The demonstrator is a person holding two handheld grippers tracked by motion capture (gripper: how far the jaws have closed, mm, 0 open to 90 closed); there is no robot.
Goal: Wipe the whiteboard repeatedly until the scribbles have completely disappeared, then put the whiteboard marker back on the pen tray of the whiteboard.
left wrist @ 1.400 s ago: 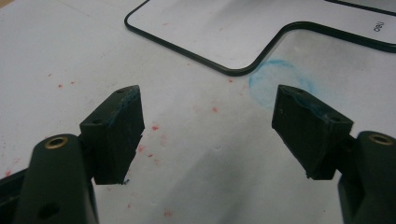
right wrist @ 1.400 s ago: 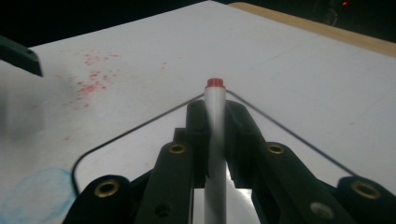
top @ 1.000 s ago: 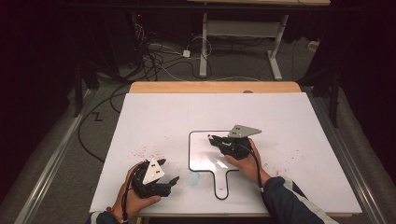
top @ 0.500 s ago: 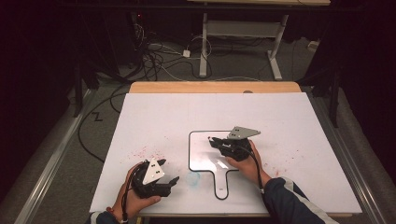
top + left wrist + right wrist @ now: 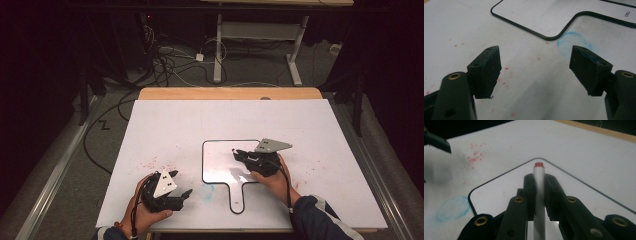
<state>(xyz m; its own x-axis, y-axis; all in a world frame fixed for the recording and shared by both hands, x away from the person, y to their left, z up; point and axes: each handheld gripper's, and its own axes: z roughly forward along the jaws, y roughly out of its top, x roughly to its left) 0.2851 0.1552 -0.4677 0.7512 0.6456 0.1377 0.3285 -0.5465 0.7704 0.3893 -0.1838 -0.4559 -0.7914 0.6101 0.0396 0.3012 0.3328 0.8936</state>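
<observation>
Right gripper view: right gripper fingers clamp a red-tipped marker, its lower end cut off; left gripper fingers gape empty.

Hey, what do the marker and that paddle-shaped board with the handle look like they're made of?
Marker: smooth grey-white plastic by its even sheen, with a red tip. Board: glossy white, likely a dry-erase panel, since it shows reflections; its thin dark rim looks like plastic or rubber.

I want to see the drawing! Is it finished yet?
Not yet. The right gripper already grips a red-tipped marker over the small whiteboard. The board shows almost no drawing, so that seems left to do. The left gripper rests open on the table, empty.
</observation>
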